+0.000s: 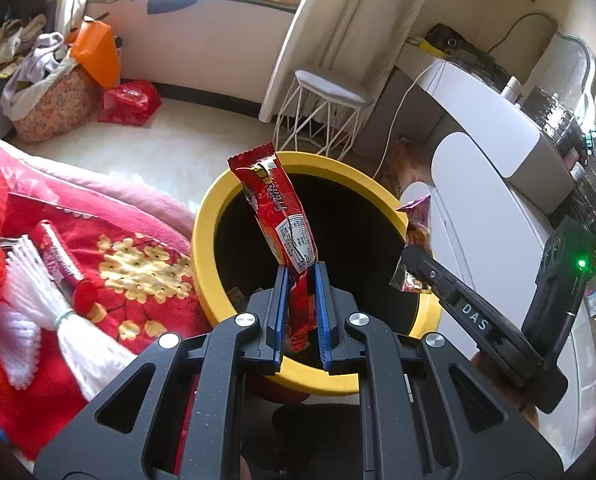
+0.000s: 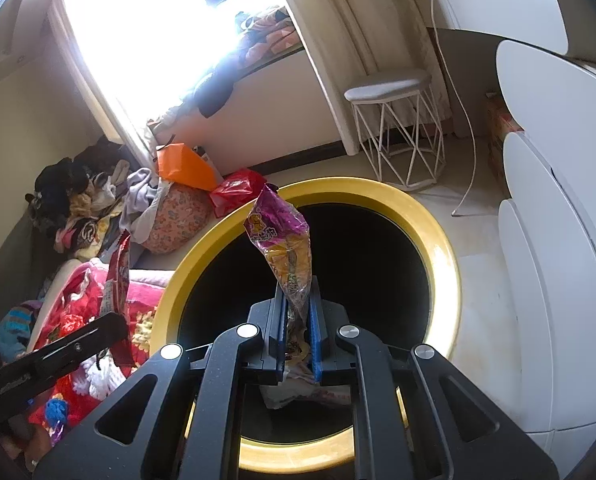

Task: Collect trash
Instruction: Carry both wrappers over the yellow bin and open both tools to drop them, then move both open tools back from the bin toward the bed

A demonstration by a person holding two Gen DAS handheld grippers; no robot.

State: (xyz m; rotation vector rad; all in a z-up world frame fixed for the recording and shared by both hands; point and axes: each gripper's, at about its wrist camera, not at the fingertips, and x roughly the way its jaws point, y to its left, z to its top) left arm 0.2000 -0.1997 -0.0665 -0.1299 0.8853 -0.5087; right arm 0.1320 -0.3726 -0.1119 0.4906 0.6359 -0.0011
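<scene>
My left gripper point(image 1: 302, 270) is shut on a red snack wrapper point(image 1: 279, 208) and holds it upright over the dark mouth of a yellow-rimmed bin point(image 1: 206, 232). My right gripper point(image 2: 297, 284) is shut on a purple and yellow snack wrapper point(image 2: 284, 236), also held over the bin point(image 2: 438, 240). The right gripper point(image 1: 408, 256) with its wrapper point(image 1: 418, 224) shows at the bin's right rim in the left wrist view. The left gripper point(image 2: 114, 322) with the red wrapper point(image 2: 118, 276) shows at the bin's left in the right wrist view. Some trash lies at the bin's bottom.
A red flowered blanket point(image 1: 130, 264) with a white tassel point(image 1: 30, 300) and a red packet point(image 1: 58, 256) lies left of the bin. A white wire stool point(image 1: 326, 116) stands behind it. White rounded furniture point(image 1: 478, 184) is to the right. Bags and clothes point(image 1: 54, 100) are piled at the far left.
</scene>
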